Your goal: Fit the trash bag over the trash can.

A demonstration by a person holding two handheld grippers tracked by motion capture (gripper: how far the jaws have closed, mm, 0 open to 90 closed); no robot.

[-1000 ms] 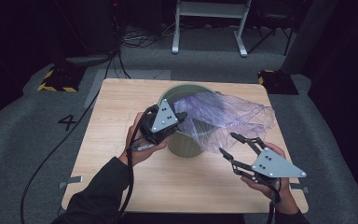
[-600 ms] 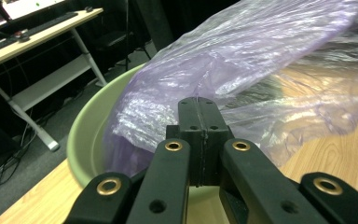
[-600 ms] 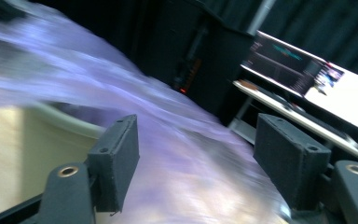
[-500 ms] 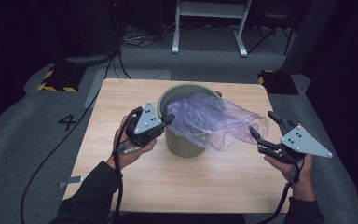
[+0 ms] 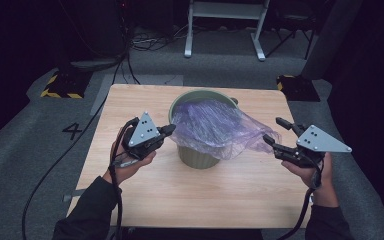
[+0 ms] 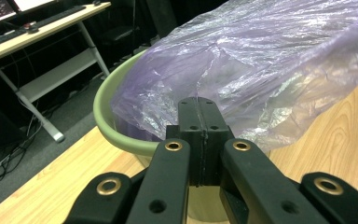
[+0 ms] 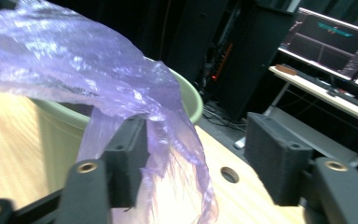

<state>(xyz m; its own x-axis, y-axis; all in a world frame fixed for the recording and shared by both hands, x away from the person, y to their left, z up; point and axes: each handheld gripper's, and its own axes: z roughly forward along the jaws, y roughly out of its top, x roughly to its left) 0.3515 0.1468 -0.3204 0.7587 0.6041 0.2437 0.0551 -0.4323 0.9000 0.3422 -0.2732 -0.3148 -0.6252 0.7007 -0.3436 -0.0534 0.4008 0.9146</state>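
Observation:
A green bin (image 5: 200,156) stands mid-table with a purple plastic bag (image 5: 215,125) bunched over its mouth. My left gripper (image 5: 169,130) sits at the bin's left rim, shut on the bag's edge. In the left gripper view its jaws (image 6: 198,105) meet on the film (image 6: 261,60) above the rim (image 6: 116,126). My right gripper (image 5: 274,129) stands open at the bag's right end. In the right gripper view, the bag's loose edge (image 7: 168,140) drapes over the left jaw and hangs between the jaws (image 7: 198,127), unpinched. Those jaws have just been closing.
The wooden table (image 5: 130,100) has bare board in front of the bin and on both sides. A white desk frame (image 5: 225,25) stands behind it. A striped floor base (image 5: 60,86) and cables lie at the back left. A monitor (image 7: 335,32) shows off to the right.
My left gripper has drawn leftward from over the bin to its left rim, taking the bag edge with it. My right gripper has swung out to the right and farther back.

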